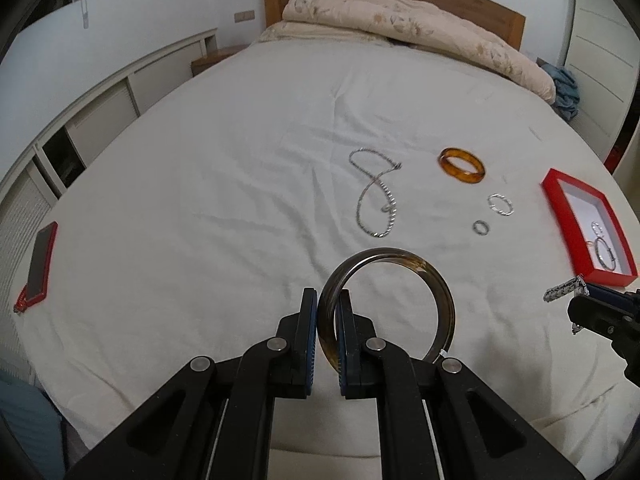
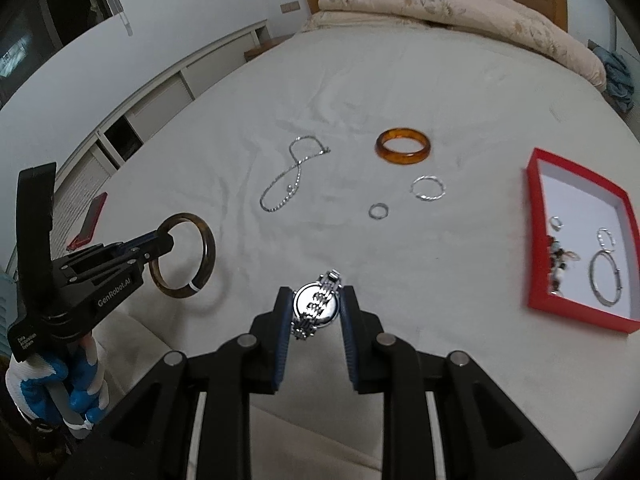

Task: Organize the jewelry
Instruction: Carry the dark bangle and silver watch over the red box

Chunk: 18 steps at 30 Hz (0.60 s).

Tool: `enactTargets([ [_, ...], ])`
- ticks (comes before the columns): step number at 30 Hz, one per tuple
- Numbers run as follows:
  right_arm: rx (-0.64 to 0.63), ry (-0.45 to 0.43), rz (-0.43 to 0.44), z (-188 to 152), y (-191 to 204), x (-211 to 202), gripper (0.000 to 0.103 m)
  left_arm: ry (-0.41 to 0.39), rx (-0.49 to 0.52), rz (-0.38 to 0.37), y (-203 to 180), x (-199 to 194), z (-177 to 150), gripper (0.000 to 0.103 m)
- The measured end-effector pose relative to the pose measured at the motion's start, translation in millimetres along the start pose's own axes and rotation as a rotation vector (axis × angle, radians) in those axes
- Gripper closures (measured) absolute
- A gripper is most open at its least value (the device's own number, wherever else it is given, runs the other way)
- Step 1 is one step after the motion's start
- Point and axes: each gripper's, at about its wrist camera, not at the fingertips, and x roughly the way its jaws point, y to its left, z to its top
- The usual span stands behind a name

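Observation:
My left gripper (image 1: pixel 326 300) is shut on a dark brown bangle (image 1: pixel 436 280), held above the white bed sheet; it also shows in the right wrist view (image 2: pixel 208 256). My right gripper (image 2: pixel 316 300) is shut on a silver watch (image 2: pixel 316 304), held above the sheet. On the sheet lie a silver chain (image 1: pixel 376 192), an amber bangle (image 1: pixel 462 166), a twisted silver ring (image 1: pixel 500 204) and a small ring (image 1: pixel 480 227). A red box (image 2: pixel 536 240) at the right holds a silver bangle (image 2: pixel 606 280), rings and beads.
A phone in a red case (image 1: pixel 40 264) lies at the sheet's left edge. A folded quilt (image 1: pixel 400 24) sits by the wooden headboard. White cabinets (image 1: pixel 100 120) run along the left wall.

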Motion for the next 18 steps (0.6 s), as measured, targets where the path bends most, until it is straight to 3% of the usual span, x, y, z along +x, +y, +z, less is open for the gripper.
enactTargets([
  [10, 0.023, -0.067, -0.028, -13, -14, -49, 0.081, -0.053, 0.048, -0.020, -31, -34, 3, 0.094],
  [18, 0.063, -0.117, -0.073, -21, -50, -85, 0.081, -0.076, 0.102, -0.064, -73, -48, 14, 0.095],
])
